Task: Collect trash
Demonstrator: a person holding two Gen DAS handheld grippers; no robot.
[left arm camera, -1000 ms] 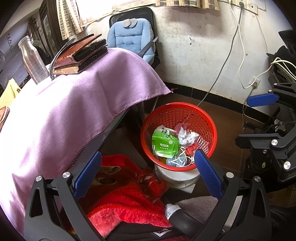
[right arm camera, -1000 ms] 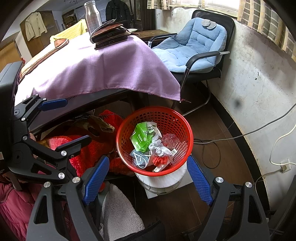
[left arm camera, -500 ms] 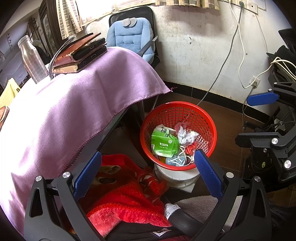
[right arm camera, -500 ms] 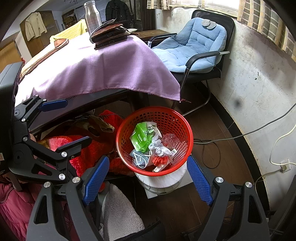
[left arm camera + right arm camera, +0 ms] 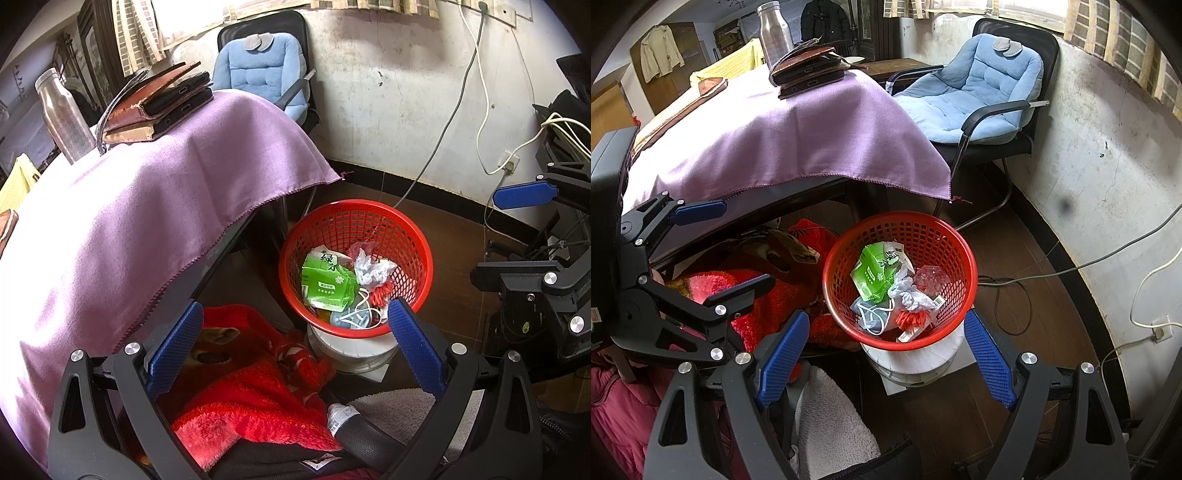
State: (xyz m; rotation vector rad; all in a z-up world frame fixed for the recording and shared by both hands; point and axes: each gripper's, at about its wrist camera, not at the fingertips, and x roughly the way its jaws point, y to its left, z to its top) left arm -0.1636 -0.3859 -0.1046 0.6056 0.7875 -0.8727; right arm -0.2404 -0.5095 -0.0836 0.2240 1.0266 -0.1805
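A red mesh basket [image 5: 413, 236] [image 5: 945, 229] stands on a white tub on the floor beside the table. Inside lie a green packet [image 5: 325, 277] [image 5: 873, 267], crumpled white plastic [image 5: 369, 269] [image 5: 908, 295], a pale blue face mask [image 5: 870, 314] and a red frilly scrap [image 5: 912, 319]. My left gripper [image 5: 295, 343] hangs open above the basket's near side, nothing between its blue pads. My right gripper [image 5: 886, 354] is also open and empty, above the basket's near rim. Each gripper shows at the edge of the other's view.
A table under a purple cloth [image 5: 147, 206] [image 5: 783, 136] carries stacked notebooks and phones [image 5: 159, 103] and a steel bottle [image 5: 64, 114]. A blue cushioned chair [image 5: 975, 88] stands by the wall. Red fleece [image 5: 251, 391] lies under the table. Cables [image 5: 1034, 273] trail across the floor.
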